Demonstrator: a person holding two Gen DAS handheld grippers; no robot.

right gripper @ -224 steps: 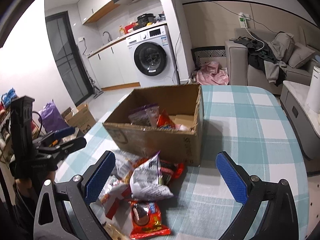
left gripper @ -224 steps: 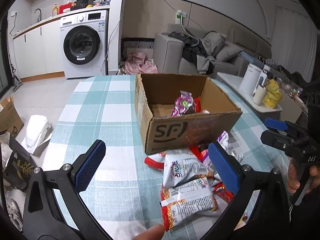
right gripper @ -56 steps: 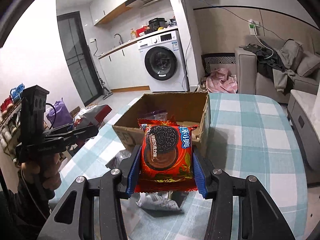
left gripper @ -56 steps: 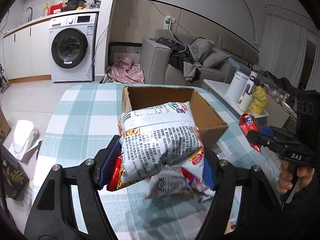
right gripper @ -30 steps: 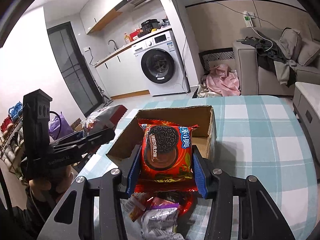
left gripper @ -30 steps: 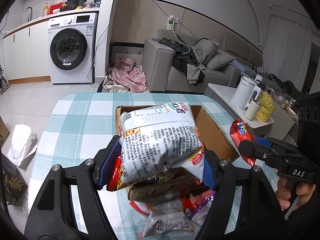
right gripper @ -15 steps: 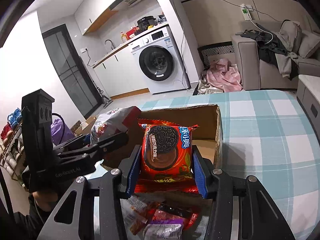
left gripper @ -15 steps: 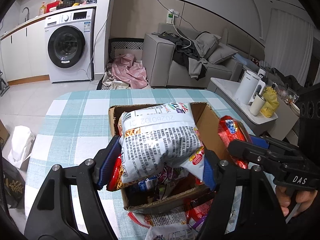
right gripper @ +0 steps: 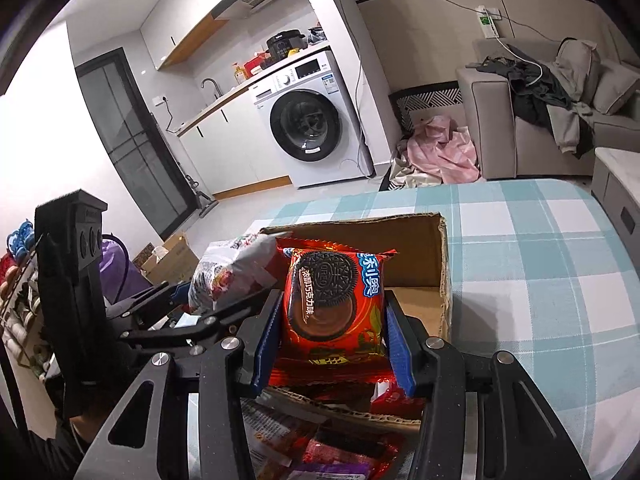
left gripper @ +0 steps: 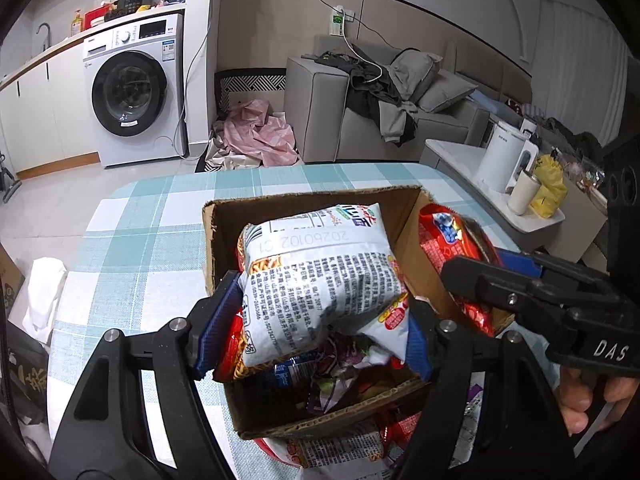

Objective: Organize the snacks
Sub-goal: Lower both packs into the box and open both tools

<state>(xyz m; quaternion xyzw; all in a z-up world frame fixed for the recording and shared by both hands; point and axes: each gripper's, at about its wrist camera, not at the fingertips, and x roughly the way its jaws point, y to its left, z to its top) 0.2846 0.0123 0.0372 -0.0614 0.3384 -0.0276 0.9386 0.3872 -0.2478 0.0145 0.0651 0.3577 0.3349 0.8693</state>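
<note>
You are holding two light, air-filled packets over the open cardboard box (left gripper: pixel 404 216), which is sitting on the checked tablecloth (left gripper: pixel 132 248). Your left gripper (left gripper: pixel 312 336) is pinching the white snack bag (left gripper: pixel 320 280) across its width, and the bag is bulging between the pads, so it is probably soft, crinkly and full of breakable pieces. Your right gripper (right gripper: pixel 326 340) is squeezing the red cookie packet (right gripper: pixel 332 300) by its side edges; the glossy film is likely slippery. Both are hanging above the snacks already lying in the box, with more packets (left gripper: pixel 336 448) waiting on the cloth in front of it.
</note>
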